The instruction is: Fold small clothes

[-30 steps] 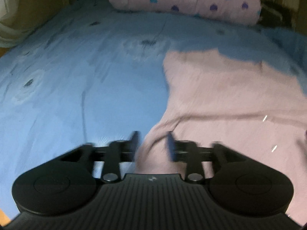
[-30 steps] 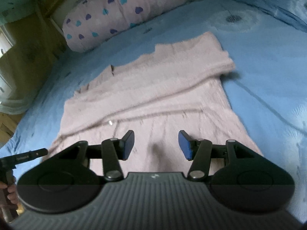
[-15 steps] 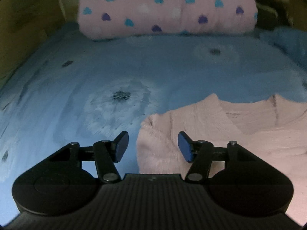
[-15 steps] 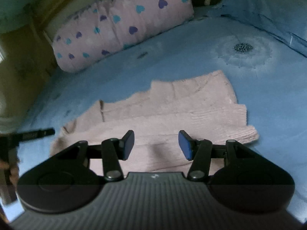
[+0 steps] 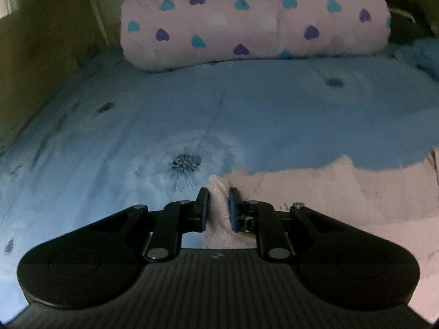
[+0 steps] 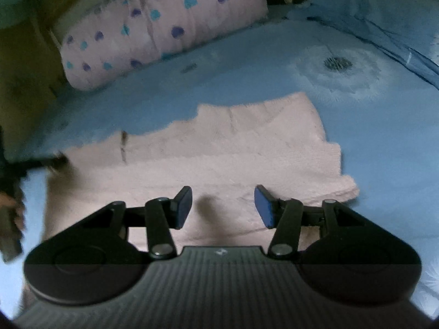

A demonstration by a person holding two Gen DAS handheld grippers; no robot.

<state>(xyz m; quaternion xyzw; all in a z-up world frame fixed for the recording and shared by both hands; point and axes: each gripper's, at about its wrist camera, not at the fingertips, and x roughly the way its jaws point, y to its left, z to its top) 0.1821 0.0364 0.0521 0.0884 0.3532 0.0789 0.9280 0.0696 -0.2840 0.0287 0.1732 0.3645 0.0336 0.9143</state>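
Observation:
A pale pink fuzzy garment (image 6: pixel 233 159) lies flat on the blue bedsheet (image 6: pixel 247 76), its far part folded in stepped layers. In the left wrist view it (image 5: pixel 329 192) fills the lower right. My left gripper (image 5: pixel 218 208) is shut on the garment's far left corner, a ridge of pink cloth pinched between its fingers. My right gripper (image 6: pixel 222 208) is open and empty, low over the near middle of the garment. The left gripper also shows at the left edge of the right wrist view (image 6: pixel 52 161), blurred.
A pink rolled blanket with blue and purple hearts (image 5: pixel 255 19) lies across the head of the bed, also in the right wrist view (image 6: pixel 164 30). A blue pillow (image 6: pixel 370 8) sits at the far right. A wooden wall (image 5: pixel 41 54) borders the bed's left side.
My left gripper moved to the garment's far left corner and closed on it. My right gripper stayed open and moved a little nearer over the garment.

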